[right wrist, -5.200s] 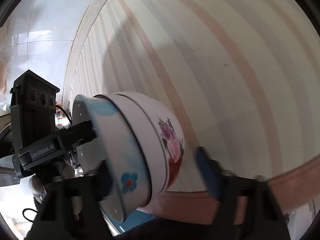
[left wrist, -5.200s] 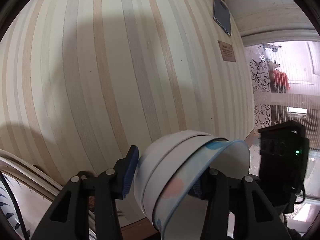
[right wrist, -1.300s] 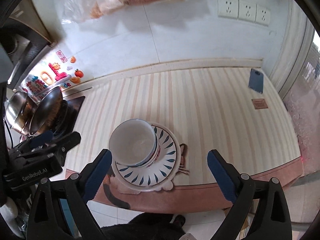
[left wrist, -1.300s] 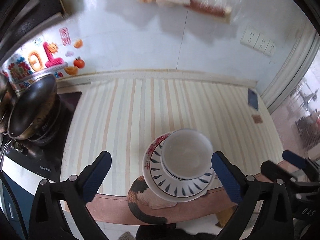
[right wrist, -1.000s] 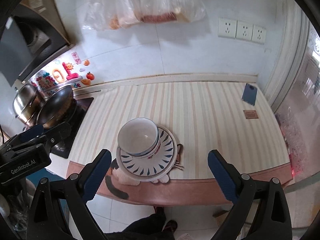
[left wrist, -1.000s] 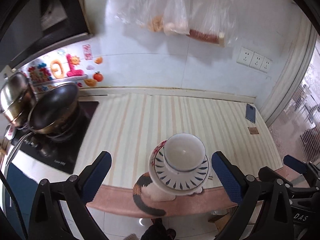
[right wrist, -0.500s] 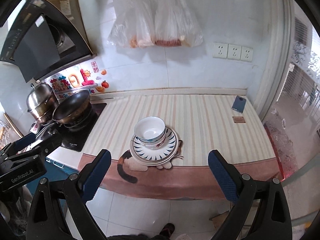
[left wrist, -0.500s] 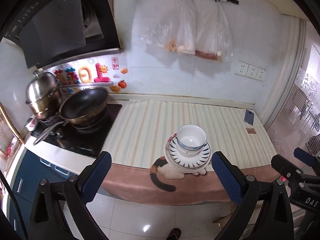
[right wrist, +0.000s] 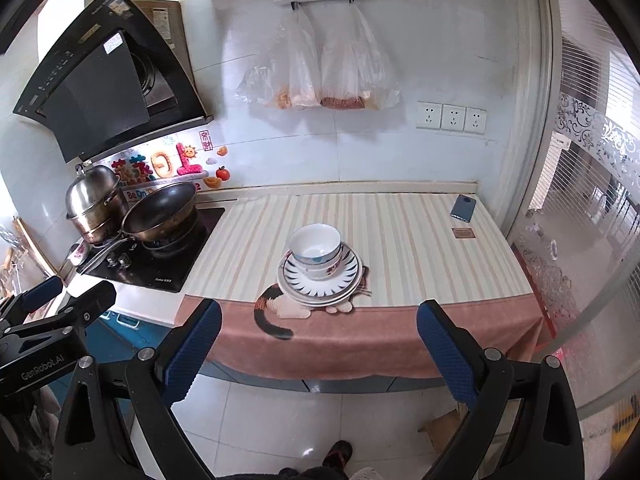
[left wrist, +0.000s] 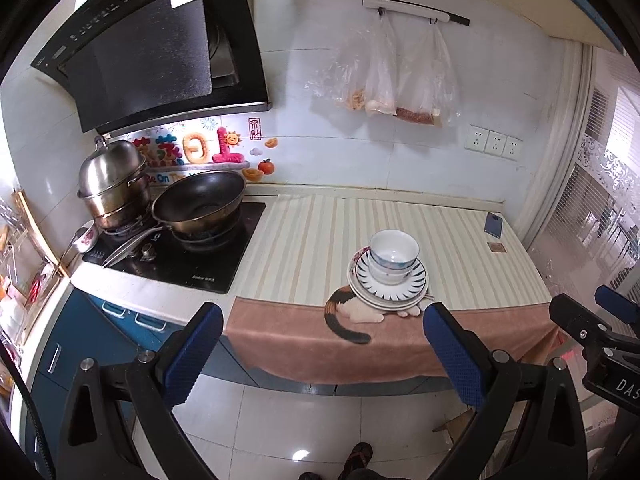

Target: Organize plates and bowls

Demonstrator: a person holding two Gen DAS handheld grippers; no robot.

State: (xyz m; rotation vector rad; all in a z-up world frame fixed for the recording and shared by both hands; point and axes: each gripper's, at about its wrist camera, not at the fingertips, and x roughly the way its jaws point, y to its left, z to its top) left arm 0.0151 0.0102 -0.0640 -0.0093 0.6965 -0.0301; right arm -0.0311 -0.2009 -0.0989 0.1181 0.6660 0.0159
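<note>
Wok (left wrist: 200,204) & steel pot (left wrist: 112,184) on hob, plastic bags (right wrist: 320,76) hung on wall, phone (right wrist: 463,208) at counter's far right.

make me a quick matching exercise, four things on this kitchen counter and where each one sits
Things:
1. bowls
2. plates
3. phone
4. wok

Places:
A. on the stove
B. far right corner of the counter
C. nested on top of the plates
D. on the cat-print cloth at the counter's front edge

Pairs: 1-C, 2-D, 3-B, 4-A
</note>
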